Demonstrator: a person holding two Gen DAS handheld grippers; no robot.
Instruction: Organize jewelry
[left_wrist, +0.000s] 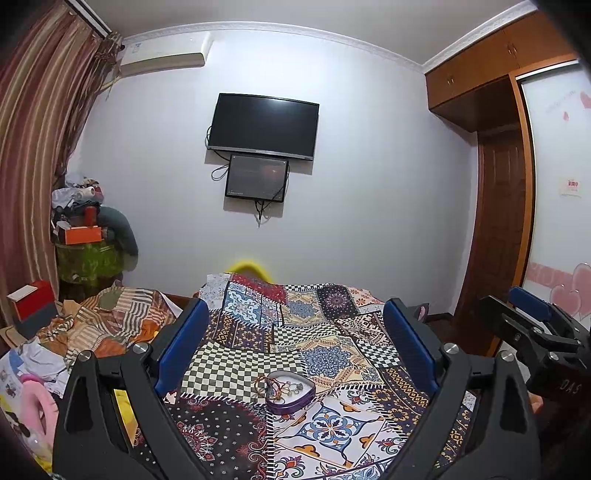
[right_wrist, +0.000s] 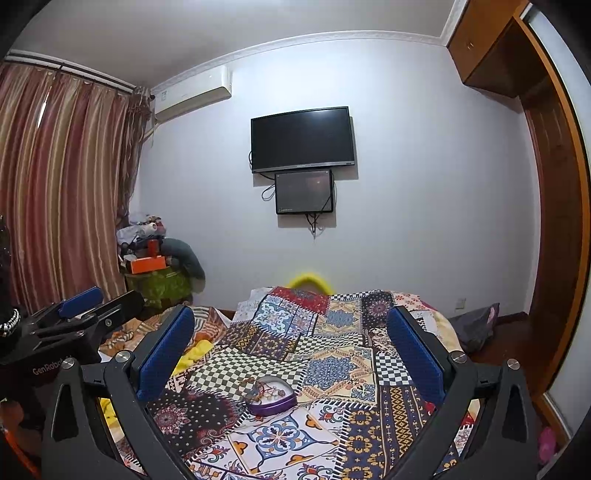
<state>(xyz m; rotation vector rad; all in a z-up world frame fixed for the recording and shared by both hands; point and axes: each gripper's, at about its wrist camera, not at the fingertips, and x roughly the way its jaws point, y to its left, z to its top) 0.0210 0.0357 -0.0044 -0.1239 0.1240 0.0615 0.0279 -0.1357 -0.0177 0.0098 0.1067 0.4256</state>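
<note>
Box: a purple heart-shaped box (left_wrist: 290, 396) lies open-topped on the patterned quilt (left_wrist: 332, 354), in the near middle of the bed.
Heading: in the left wrist view its long axis seems to run from near left to far right; which end is the heart's tip is hard to make out.
Jewelry: a tangle of beads and cords (left_wrist: 281, 388) fills the box; a red cord loop (left_wrist: 261, 384) hangs over its left rim onto the quilt. Single pieces are too small to tell apart.
Left gripper: the left gripper (left_wrist: 295, 325) hovers above the bed with jaws spread wide and nothing between them; the box sits between and below its blue pads (left_wrist: 183, 339).
Right gripper: the right gripper (right_wrist: 291, 332) is likewise spread wide and empty, just right of the left one, with the box (right_wrist: 271, 396) framed low between its pads.
Cut off: each gripper shows only partly at the edge of the other's view.
Far wall: a dark TV (left_wrist: 263, 126) with a smaller screen (left_wrist: 256, 178) under it.
</note>
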